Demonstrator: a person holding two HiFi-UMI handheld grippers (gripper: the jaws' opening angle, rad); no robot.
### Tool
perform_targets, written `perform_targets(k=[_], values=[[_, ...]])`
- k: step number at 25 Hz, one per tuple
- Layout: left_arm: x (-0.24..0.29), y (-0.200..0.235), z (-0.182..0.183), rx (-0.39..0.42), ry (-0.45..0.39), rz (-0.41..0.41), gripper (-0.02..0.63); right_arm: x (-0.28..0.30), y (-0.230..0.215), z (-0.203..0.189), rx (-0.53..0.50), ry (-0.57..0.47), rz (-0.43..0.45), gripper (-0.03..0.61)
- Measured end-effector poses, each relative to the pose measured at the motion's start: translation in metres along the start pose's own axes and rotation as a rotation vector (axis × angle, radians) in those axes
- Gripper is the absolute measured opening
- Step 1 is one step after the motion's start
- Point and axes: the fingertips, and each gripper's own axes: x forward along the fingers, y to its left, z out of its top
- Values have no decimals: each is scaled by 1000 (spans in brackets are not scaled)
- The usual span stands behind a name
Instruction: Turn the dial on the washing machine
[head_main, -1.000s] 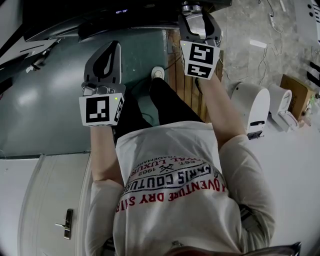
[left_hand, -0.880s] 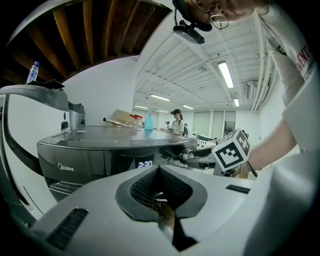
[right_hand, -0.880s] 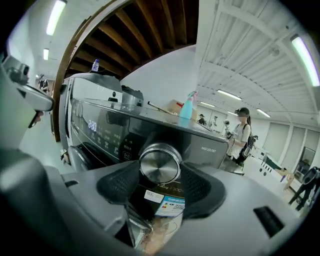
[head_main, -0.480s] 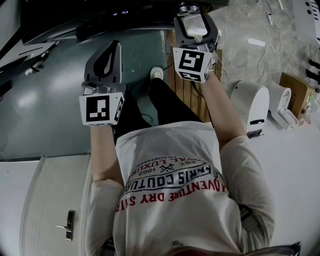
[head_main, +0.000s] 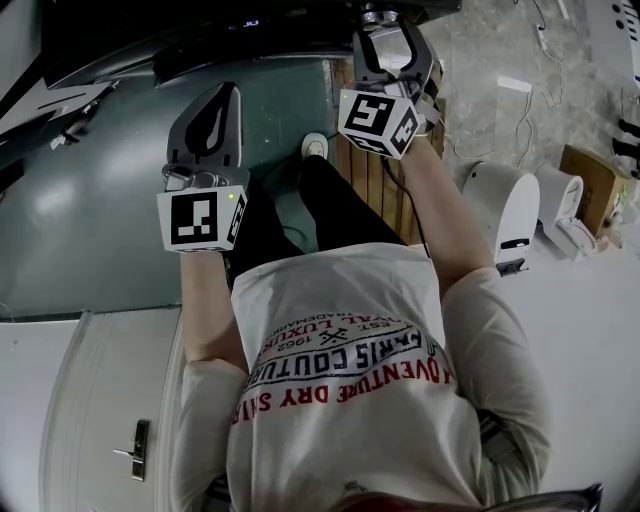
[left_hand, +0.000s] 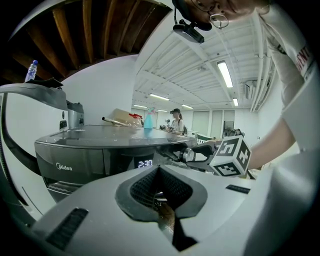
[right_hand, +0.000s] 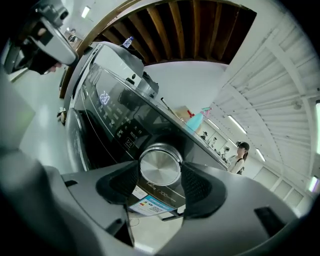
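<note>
**Right tongs** (right_hand: 160, 185) are clamped on the silver dial (right_hand: 160, 166), one pad against each side of it, on the washer's (right_hand: 107, 125) dark control panel. **Left tongs** (left_hand: 159, 186) are closed on nothing, pads together, held apart from the washer and facing its lit display (left_hand: 145, 163). In the head view the dial is hidden and the right tongs' tips are cut off at the washer's dark top edge. A blue bottle (right_hand: 196, 121) stands on the washer's lid, with a person (right_hand: 240, 156) well behind.
</note>
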Motion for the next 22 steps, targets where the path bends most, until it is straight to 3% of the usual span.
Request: perform_targets(k=[11, 22], values=[[-1, 0, 1, 8, 2, 0, 15, 0, -8, -3, 471, 30, 123, 281], [1, -4, 15, 51, -6, -15, 17, -15, -10, 7, 484, -68, 134, 282]])
